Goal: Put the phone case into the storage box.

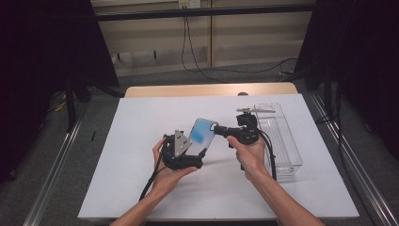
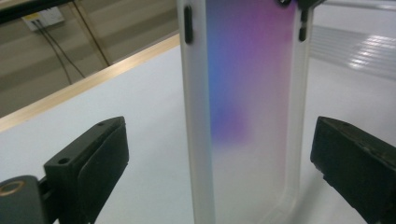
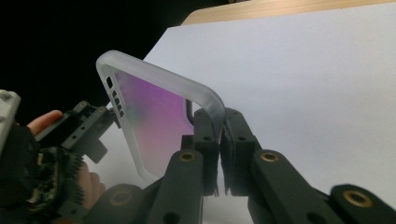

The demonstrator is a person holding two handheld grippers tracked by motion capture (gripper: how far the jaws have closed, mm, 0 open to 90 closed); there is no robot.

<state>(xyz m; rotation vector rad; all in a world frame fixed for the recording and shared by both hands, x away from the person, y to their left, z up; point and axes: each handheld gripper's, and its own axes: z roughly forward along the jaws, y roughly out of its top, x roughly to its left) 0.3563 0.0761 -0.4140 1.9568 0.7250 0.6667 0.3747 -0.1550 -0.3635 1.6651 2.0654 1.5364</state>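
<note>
A person stands at a table (image 1: pixel 141 188) covered by a white sheet, holding a black gripper in each hand. Between the two grippers, raised above the middle of the table, is a translucent frosted phone case (image 1: pixel 203 131) with a blue-to-purple tint across its back. The right gripper (image 1: pixel 217 130), seen from above at about 3 o'clock from the case, has its fingers (image 3: pixel 205 140) closed tight on the case's edge near one rounded corner, so the case is tilted and held clear of the surface. The left gripper (image 1: pixel 200 153) sits at about 7 o'clock from the case, with a grey three-cornered plate on top. Its fingers (image 2: pixel 100 161) are spread wide apart, one on either side of the case's lower end, and neither touches it; the case (image 2: pixel 245 116) stands upright in the gap between them. At about 3 o'clock on the table, near its right edge and well apart from the case, lies a long clear plastic tray (image 1: pixel 282 141).
</note>
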